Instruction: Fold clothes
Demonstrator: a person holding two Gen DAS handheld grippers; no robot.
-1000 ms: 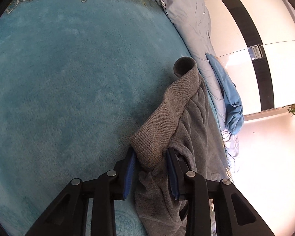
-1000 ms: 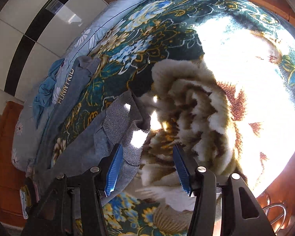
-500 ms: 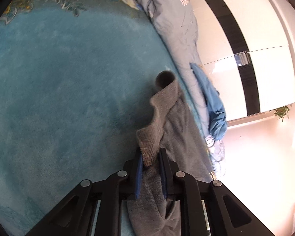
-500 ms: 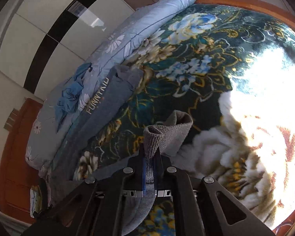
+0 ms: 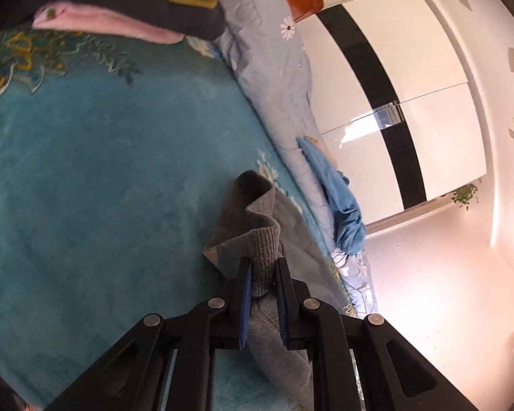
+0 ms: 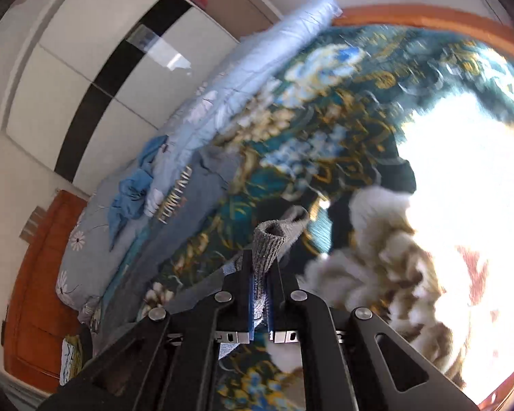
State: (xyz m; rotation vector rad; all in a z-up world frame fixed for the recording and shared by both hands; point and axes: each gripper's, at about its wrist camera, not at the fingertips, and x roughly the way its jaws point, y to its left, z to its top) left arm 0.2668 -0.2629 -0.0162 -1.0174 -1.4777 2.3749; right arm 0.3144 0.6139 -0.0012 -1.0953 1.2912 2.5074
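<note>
Bedroom; bed covered by a teal floral blanket (image 5: 85, 188), glossy white wardrobe (image 5: 411, 102) with a black stripe behind

Left wrist view: left gripper (image 5: 262, 303) is clamped narrow on the ribbed edge of a grey sweater (image 5: 257, 219); the knit stands up in a loose fold toward 12 o'clock, with the rest of the garment trailing down past the fingers at 6. A stack of folded clothes (image 5: 137, 7) sits at 11 o'clock, a blue garment (image 5: 339, 198) at 2 on the pale quilt (image 5: 274, 78).

Right wrist view: right gripper (image 6: 259, 299) is likewise pinched tight on a ribbed, tube-like cuff or hem (image 6: 269, 243) of the same sweater. A grey lettered garment (image 6: 188, 198) lies at 10 o'clock. Frame is motion-blurred; sun glare washes out 3 o'clock.

Risks, as judged: each grip holds only a short bite of stretchy rib, so a quick pull could slip it free; uneven lift between the two hands would skew the fold; the hanging body may drag on the plush pile and bunch; glare may hide where the right edge lands
</note>
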